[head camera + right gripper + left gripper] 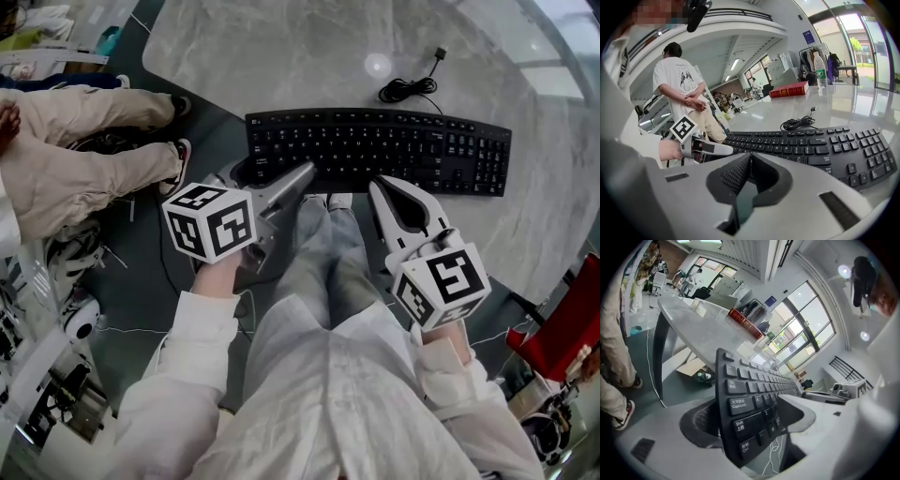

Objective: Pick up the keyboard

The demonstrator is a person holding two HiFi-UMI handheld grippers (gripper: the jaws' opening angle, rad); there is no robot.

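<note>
The keyboard [375, 150] lies lengthwise along the table's [281, 56] near edge. We've got its left end between the left gripper's [270, 176] wide-apart jaws, not yet squeezed by the look of it. Our right gripper [382, 187], jaws together and empty, sits just off that edge at mid-length. Keys read "Caps Lock", "Shift", "Ctrl".

Black wired keyboard [380, 150] lies flat at the marble table [281, 56] edge.
</note>
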